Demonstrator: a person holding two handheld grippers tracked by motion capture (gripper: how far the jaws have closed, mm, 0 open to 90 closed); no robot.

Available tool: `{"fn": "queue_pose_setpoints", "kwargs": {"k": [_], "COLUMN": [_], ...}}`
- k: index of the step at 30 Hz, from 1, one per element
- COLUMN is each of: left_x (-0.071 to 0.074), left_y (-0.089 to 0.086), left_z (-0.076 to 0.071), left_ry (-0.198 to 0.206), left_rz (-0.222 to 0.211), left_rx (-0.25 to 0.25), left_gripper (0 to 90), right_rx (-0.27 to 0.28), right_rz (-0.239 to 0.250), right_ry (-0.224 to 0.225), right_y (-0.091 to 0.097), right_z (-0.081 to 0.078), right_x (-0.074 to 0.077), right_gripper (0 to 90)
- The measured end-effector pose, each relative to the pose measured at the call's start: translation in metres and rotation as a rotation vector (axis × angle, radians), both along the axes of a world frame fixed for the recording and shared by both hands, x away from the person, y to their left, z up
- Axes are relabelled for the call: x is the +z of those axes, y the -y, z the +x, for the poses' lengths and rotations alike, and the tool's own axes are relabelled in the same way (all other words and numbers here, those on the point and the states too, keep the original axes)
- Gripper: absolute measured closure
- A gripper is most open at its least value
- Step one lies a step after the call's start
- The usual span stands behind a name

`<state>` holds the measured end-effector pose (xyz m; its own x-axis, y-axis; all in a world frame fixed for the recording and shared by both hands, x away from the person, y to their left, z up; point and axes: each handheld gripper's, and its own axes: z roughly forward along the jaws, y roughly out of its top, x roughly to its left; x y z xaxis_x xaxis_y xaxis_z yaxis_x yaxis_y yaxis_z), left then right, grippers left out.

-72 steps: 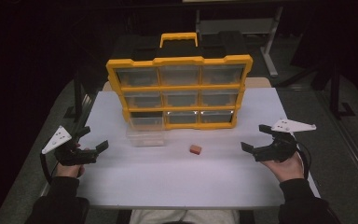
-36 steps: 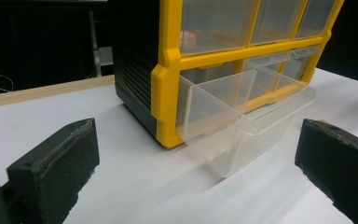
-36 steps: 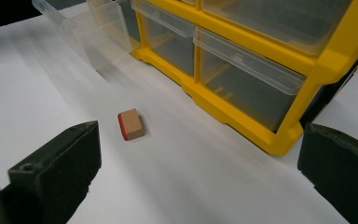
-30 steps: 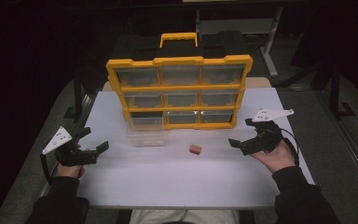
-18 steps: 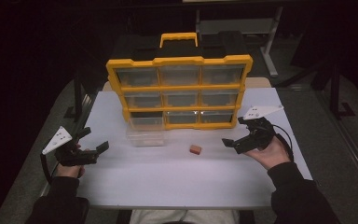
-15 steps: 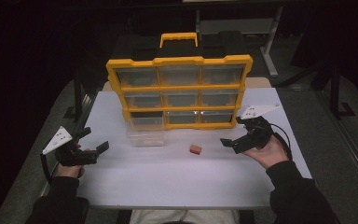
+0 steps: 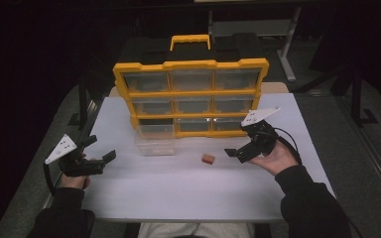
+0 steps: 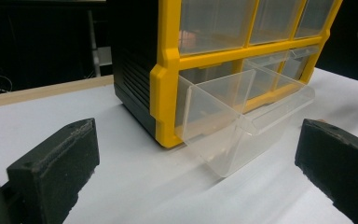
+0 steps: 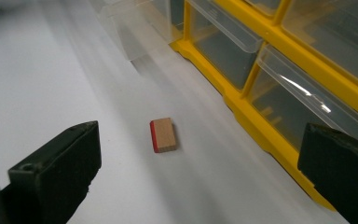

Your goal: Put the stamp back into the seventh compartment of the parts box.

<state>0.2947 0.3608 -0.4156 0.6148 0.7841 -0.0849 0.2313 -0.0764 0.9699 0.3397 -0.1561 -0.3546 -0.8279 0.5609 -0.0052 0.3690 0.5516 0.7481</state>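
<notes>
1. Right gripper view: the block [image 9: 163, 135] lies flat on the white table [image 9: 42, 84], near the organizer's [image 9: 270, 128] yellow base.
2. Right gripper [image 7: 243, 147] hovers just beside the block, jaws spread wide, empty.
3. Clear drawer [image 7: 154, 140] stands pulled out at the organizer's lower left.
4. Left gripper [image 7: 96, 151] rests well apart, jaws wide, holding nothing.

**What We Can Count**

One yellow box [image 7: 191, 96] with nine clear drawers; one drawer [image 7: 154, 140] is pulled out. One little wooden block [image 7: 208, 158]. Two claws: left claw [image 7: 99, 148], right claw [image 7: 238, 147]. One white tabletop [image 7: 178, 188].
</notes>
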Motion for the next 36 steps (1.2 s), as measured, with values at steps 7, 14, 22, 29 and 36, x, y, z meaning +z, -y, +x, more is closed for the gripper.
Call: {"fn": "queue_pose_setpoints", "kwargs": {"k": [7,14,22,29,36], "left_x": [0.0,0.0,0.0,0.0,0.0], "left_y": [0.0,0.0,0.0,0.0,0.002], "left_z": [0.0,0.0,0.0,0.0,0.0], "left_ry": [-0.001,-0.001,0.0,0.0,0.002], "left_rz": [0.003,0.003,0.004,0.004,0.007], "left_rx": [-0.001,-0.001,0.0,-0.001,-0.009], "left_gripper": [0.0,0.0,0.0,0.0,0.0], "right_rx": [0.025,0.05,0.073,0.095,0.116], "right_rz": [-0.026,-0.056,-0.075,-0.1,-0.139], "right_ry": [-0.012,-0.022,-0.03,-0.047,-0.066], "right_y": [-0.009,-0.018,-0.026,-0.035,-0.044], "right_z": [0.001,0.003,0.005,0.008,0.009], "right_x": [-0.002,-0.003,-0.002,-0.005,-0.011], "right_gripper": [0.0,0.0,0.0,0.0,0.0]}}
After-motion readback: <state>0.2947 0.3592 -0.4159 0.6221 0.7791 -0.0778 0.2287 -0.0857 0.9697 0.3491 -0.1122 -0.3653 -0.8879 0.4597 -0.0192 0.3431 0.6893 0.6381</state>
